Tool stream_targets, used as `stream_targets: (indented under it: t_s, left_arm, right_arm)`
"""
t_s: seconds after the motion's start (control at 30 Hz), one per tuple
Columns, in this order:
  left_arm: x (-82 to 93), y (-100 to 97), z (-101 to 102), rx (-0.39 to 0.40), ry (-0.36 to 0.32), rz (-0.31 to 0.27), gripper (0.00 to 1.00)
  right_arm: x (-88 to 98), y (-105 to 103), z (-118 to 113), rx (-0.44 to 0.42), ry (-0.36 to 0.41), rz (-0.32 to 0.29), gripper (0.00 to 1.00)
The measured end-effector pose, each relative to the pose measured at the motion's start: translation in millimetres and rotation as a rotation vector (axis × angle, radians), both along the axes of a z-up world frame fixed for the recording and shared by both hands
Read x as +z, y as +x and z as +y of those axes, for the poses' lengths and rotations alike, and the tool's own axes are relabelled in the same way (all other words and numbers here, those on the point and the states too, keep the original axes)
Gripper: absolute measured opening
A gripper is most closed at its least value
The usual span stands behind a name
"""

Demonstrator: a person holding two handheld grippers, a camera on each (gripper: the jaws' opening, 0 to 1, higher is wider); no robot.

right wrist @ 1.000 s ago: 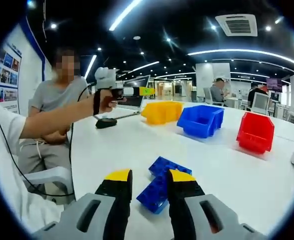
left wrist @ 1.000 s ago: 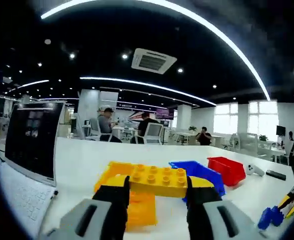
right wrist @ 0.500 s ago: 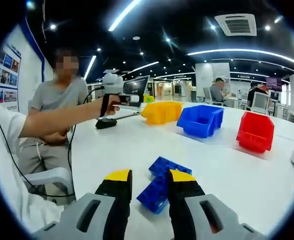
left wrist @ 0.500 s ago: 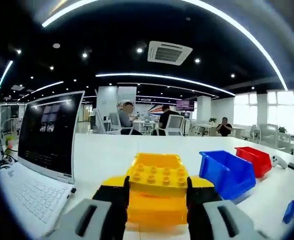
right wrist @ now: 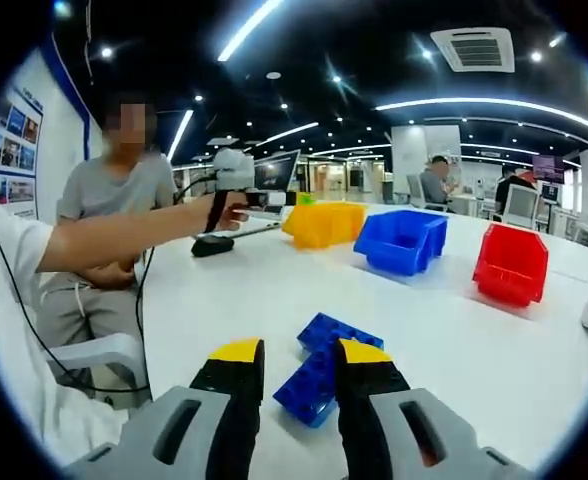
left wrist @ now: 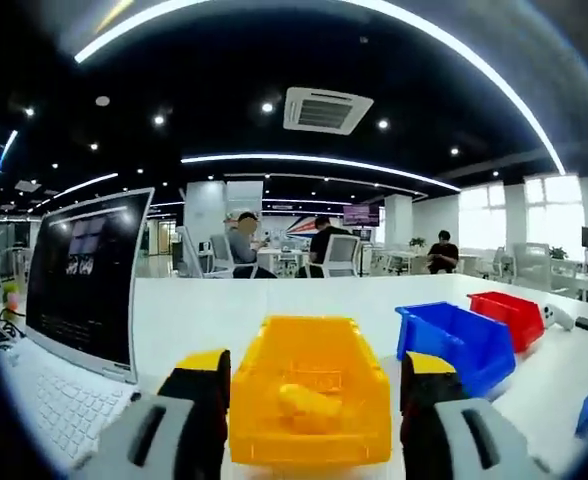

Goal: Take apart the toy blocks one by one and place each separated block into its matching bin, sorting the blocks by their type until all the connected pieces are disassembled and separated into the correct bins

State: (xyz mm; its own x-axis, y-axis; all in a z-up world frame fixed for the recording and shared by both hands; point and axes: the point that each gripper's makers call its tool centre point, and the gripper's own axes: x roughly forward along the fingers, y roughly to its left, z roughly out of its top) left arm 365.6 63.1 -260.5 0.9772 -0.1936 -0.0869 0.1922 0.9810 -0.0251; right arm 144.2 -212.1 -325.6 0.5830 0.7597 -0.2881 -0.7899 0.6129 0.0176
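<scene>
Yellow block (left wrist: 309,405) in yellow bin (left wrist: 310,445), left tongs (left wrist: 317,385) spread above, right tongs (right wrist: 300,368) pinching blue blocks (right wrist: 324,378)

In the left gripper view, a bin (left wrist: 309,405) stands on the bench (left wrist: 204,310) between the left tongs (left wrist: 314,385), with a block (left wrist: 309,408) lying in it; a second bin (left wrist: 456,342) sits to its right, a third (left wrist: 509,315) beyond that, and a laptop (left wrist: 74,300) to the left. In the right gripper view, joined blocks (right wrist: 324,370) lie between the right tongs (right wrist: 299,352)
</scene>
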Motion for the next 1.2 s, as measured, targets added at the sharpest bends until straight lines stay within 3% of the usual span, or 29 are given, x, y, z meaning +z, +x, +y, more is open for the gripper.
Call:
stream_targets:
  t_s: [0.27,0.47,0.57,0.77,0.87,0.97,1.2]
  left_arm:
    - [19.8,-17.2,-25,-0.089,0.026,-0.05,0.75]
    - [21.9,-36.5,-56,-0.183,0.046,-0.068,0.73]
    - [25.6,-48.6,-77,-0.251,0.06,-0.08,0.73]
    - [29.4,-76.5,-136,-0.516,0.085,-0.115,0.74]
    - [23.8,-91.7,-161,-0.635,0.101,-0.108,0.74]
    - [12.5,-103.1,-178,-0.718,0.163,-0.099,0.76]
    - [-23.0,-136.7,-211,-0.916,0.196,-0.005,0.76]
  right_arm:
    - [-0.4,-2,1,0.0,-0.001,-0.001,0.29]
    - [-0.5,-5,1,0.0,0.001,0.001,0.29]
    - [-0.5,-6,1,0.001,0.003,0.0,0.29]
    - [0.1,-5,0,0.001,0.004,0.003,0.29]
    - [0.2,-3,0,0.001,0.007,0.005,0.29]
    - [0.1,-3,-1,0.001,0.007,0.006,0.3]
    - [0.4,-1,-3,0.002,0.014,0.008,0.32]
